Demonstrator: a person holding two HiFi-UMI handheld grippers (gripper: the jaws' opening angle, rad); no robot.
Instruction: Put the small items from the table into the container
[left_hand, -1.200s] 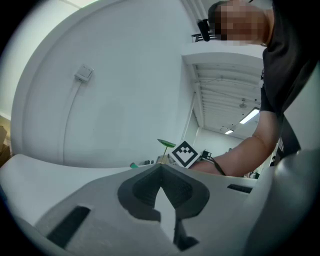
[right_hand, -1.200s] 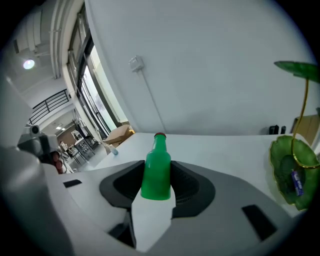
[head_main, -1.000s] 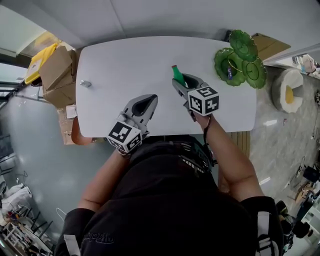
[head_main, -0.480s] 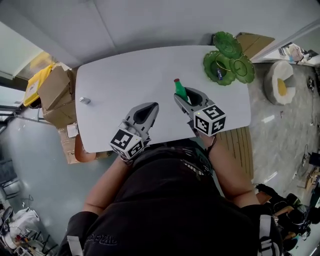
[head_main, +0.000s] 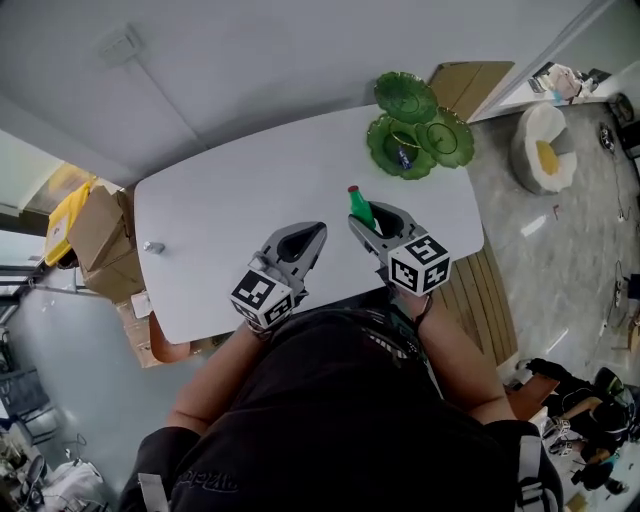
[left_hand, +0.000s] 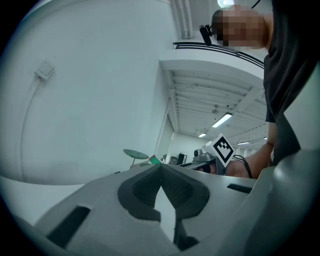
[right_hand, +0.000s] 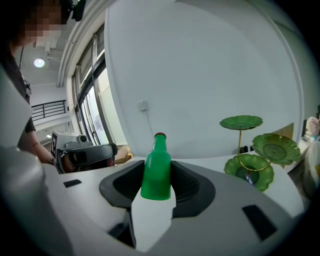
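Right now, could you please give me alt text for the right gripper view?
The right claw grips a green bottle upright. Beyond it, a white table holds a green tiered stand with a small blue item in its lowest dish.

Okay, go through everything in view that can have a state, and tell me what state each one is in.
Left gripper: jaws shut, empty.
Right gripper: jaws shut on the bottle.
Bottle: cap on, gripped around its body.
Dish stand: upright, lowest dish holding a blue item.
Silver item: loose on the table, near its left end.
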